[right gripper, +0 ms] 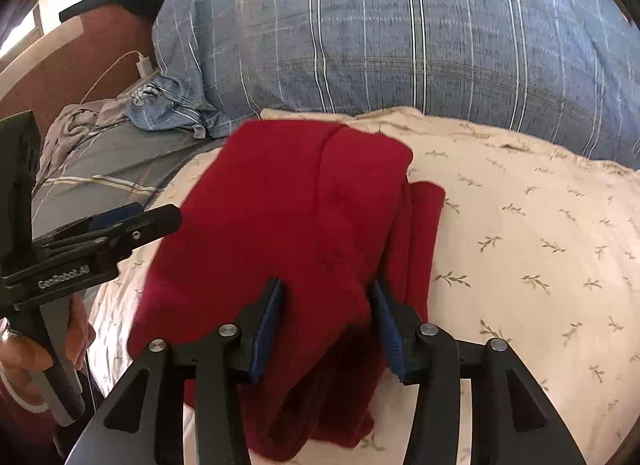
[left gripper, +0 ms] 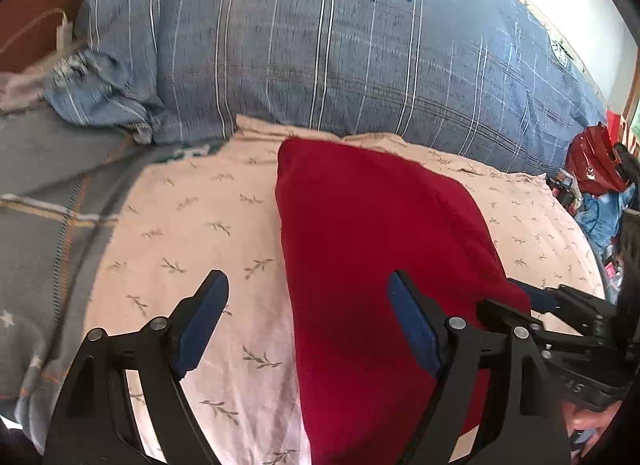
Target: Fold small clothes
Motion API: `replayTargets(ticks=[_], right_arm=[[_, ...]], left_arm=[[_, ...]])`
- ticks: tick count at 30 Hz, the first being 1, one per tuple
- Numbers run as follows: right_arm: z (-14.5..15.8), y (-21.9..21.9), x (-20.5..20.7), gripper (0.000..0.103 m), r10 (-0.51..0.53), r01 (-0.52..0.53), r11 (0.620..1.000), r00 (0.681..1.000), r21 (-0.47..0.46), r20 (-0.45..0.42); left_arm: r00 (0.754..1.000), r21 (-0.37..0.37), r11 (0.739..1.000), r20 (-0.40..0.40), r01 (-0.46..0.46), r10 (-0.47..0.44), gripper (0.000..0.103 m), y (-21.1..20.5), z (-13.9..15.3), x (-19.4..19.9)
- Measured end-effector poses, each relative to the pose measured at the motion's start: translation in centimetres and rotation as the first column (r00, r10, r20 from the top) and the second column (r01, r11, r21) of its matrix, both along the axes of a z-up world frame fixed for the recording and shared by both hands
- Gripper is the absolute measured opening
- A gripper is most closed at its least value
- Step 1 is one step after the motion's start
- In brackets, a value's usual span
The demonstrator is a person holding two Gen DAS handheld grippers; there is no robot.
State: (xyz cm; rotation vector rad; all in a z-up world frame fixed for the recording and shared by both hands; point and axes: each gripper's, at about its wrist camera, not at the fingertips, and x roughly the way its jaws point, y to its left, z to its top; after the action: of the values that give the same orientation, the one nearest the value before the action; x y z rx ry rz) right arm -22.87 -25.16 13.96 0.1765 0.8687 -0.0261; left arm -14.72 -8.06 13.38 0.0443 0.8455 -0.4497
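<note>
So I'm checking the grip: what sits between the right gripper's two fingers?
A bunched fold of the dark red fleece garment fills the gap between the right gripper fingers, seen in the right wrist view.

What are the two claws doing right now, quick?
Left claw: open, holding nothing, beside the red cloth.
Right claw: partly closed around a bunch of the red cloth; whether it is really pinching it cannot be told.

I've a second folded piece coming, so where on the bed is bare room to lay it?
Free: the leaf-print sheet right of the red garment, below the blue plaid duvet. A narrower strip lies left. Crowded: the far-left corner, with crumpled clothes.
</note>
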Motion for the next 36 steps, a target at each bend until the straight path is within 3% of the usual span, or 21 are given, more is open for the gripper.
replayTargets(ticks=[3,5,12,14,36], right_arm=[[1.3,0.5,-1.0,0.051,-0.021,0.021,1.0,0.999,-0.003,0.048],[2.1,0.8,-1.6,0.06,-0.05,0.051,0.999,0.996,-0.001,0.074],[3.4,1.3,-2.0,0.061,-0.102,0.107,0.993,0.99,-0.046,0.095],[3.7,1.2,-2.1,0.069,-0.114,0.118,0.992,0.988,-0.036,0.105],[2.9,1.6,-2.3,0.074,-0.13,0.136,0.989,0.988,-0.066,0.089]], left_arm=[[1.0,-0.003,1.0,0.031,-0.003,0.003,0.082,0.1,0.8,-0.8],[0.999,-0.005,1.0,0.044,-0.008,0.008,0.082,0.2,1.1,-1.2],[0.996,0.018,1.0,0.088,-0.015,0.013,0.082,0.2,2.4,-2.6],[0.996,0.013,1.0,0.088,-0.02,0.018,0.082,0.4,2.5,-2.8],[0.996,0.051,0.998,0.09,-0.033,0.028,0.082,-0.1,1.6,-3.4]])
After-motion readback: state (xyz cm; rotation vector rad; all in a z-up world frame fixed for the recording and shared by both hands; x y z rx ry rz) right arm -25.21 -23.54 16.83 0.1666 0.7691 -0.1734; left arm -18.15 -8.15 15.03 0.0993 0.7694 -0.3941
